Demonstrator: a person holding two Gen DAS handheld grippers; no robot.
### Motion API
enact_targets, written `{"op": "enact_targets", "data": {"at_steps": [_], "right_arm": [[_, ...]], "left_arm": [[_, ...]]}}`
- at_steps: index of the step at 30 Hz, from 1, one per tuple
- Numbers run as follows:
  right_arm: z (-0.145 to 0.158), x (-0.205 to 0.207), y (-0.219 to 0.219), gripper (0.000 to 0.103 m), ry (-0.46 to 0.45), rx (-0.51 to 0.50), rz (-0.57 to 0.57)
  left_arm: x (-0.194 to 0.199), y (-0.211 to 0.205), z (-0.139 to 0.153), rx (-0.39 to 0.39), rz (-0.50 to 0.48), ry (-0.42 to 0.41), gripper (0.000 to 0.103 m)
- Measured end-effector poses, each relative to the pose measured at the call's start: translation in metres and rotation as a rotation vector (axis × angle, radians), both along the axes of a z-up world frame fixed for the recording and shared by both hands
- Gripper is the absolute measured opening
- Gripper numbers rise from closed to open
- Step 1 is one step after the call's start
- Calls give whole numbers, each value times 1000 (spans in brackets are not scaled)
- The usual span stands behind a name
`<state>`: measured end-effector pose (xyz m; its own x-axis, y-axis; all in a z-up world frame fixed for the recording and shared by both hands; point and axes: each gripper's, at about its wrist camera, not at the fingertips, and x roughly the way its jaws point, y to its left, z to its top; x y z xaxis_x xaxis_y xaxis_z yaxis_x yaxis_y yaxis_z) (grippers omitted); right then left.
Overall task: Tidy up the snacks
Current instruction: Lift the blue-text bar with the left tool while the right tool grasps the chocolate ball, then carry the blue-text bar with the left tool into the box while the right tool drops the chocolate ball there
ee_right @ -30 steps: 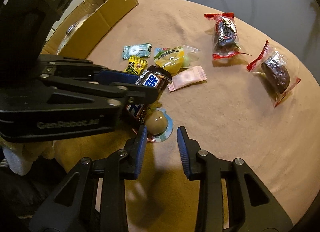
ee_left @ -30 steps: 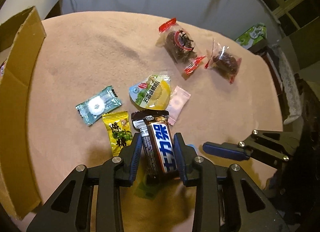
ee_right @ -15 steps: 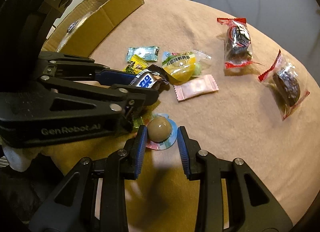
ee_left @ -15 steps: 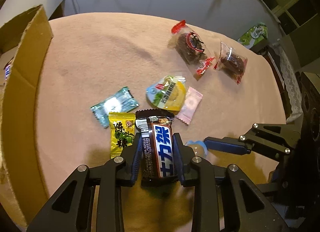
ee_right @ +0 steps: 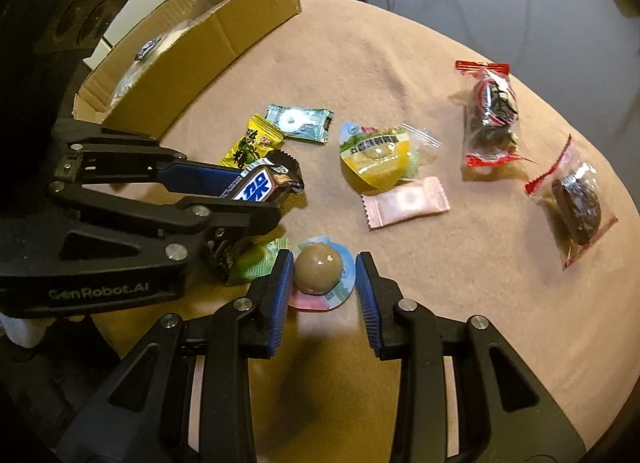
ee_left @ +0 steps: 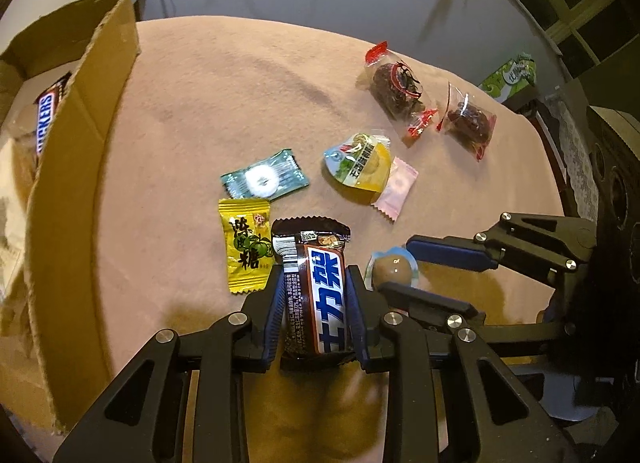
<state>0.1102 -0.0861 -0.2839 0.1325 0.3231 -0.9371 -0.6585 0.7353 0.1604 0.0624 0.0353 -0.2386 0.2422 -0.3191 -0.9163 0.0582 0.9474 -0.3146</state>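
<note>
My left gripper (ee_left: 316, 283) is shut on a brown chocolate bar (ee_left: 316, 295) with white Chinese lettering, held just above the tan tablecloth. The right wrist view shows that bar (ee_right: 258, 185) in the left gripper (ee_right: 260, 199) at the left. My right gripper (ee_right: 324, 263) straddles a small brown jelly cup (ee_right: 318, 273) lying on the cloth. Its blue pads sit close on either side without visibly squeezing. In the left wrist view the jelly cup (ee_left: 394, 269) lies between the right gripper's fingers. An open cardboard box (ee_left: 80, 143) stands at the left with another bar (ee_left: 46, 119) inside.
Loose on the cloth are a green mint candy (ee_left: 264, 181), a yellow candy (ee_left: 246, 247), a yellow jelly pack (ee_left: 360, 167), a pink candy (ee_left: 396, 191) and two clear red-ended packets (ee_left: 396, 91) (ee_left: 468, 123). A green wrapper (ee_right: 256, 263) lies under the held bar.
My left gripper's jaws closed onto the chocolate bar and it drifted toward the box. The right gripper slid forward until the jelly cup sat between its jaws.
</note>
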Motion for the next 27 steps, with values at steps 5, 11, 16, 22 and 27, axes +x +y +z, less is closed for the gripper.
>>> {"op": "enact_targets", "data": {"at_steps": [5,11,16,22,27], "right_arm": [[3,1,2,26,11,12,3],[6,2,-6,25,19,26,-28],[23,0,-11,25,-3,52,-46],[52,1,-7,25,-52,89,-33],[67,2,1,25,-64,122,-32]], "left_arm": [[-4,3,7,-8,12,-19,28],[-10,4,17,-12,19,-42,28],[-16,14,29,-22,43,-63,28],[-19,28,45,-25,81,-98,28],[-21,47,59,-40,139,-131,28]]}}
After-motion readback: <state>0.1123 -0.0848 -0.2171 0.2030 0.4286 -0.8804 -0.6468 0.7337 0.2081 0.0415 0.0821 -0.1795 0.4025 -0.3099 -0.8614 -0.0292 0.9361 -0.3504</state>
